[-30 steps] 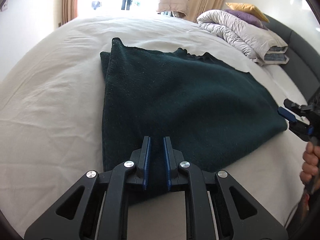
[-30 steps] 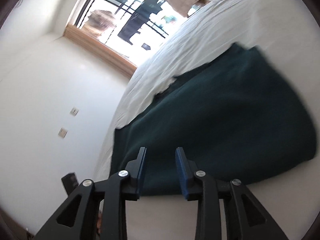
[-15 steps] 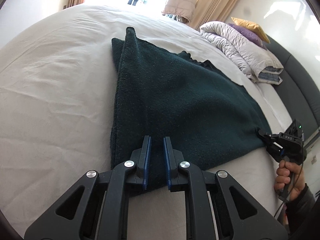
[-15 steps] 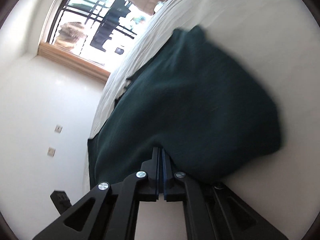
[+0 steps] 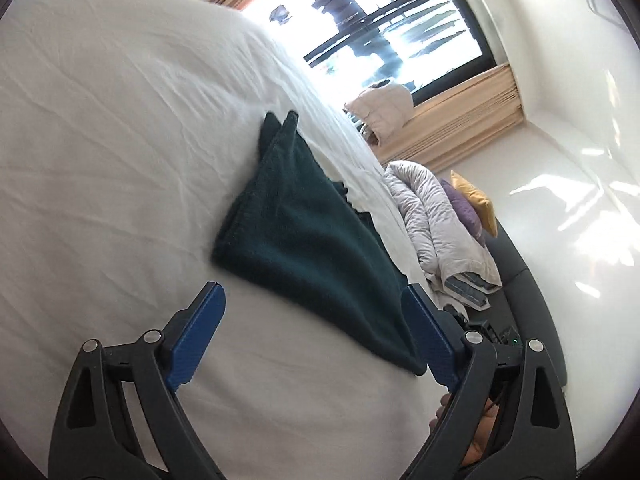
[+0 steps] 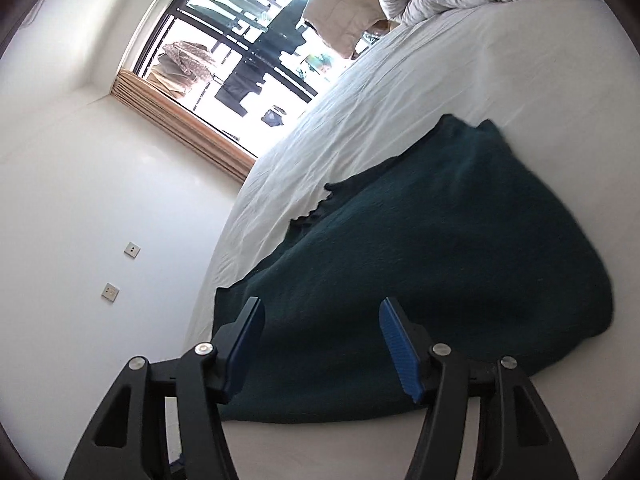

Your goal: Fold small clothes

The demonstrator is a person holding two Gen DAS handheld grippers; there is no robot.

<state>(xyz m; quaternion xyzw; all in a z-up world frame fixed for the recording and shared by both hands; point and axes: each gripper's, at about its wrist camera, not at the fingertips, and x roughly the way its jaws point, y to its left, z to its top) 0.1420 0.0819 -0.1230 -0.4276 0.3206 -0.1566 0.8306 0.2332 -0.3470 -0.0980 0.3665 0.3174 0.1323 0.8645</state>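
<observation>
Both grippers have let go since a moment ago: left gripper (image 5: 312, 344) rolled, jaws opening over bare sheet, right gripper (image 6: 320, 344) jaws opening, nothing pinched. Dark green cloth (image 6: 440, 264) lies folded flat on the bed (image 5: 120, 140) (released to settle, likely before another fold).

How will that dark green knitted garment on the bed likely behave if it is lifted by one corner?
Probably floppy: the dark green garment lies flat in soft folded layers on the white sheet, so it would drape and likely unfold. Its fuzzy knit surface looks grippy, unlikely to slip from the pads. It seems fairly light.
</observation>
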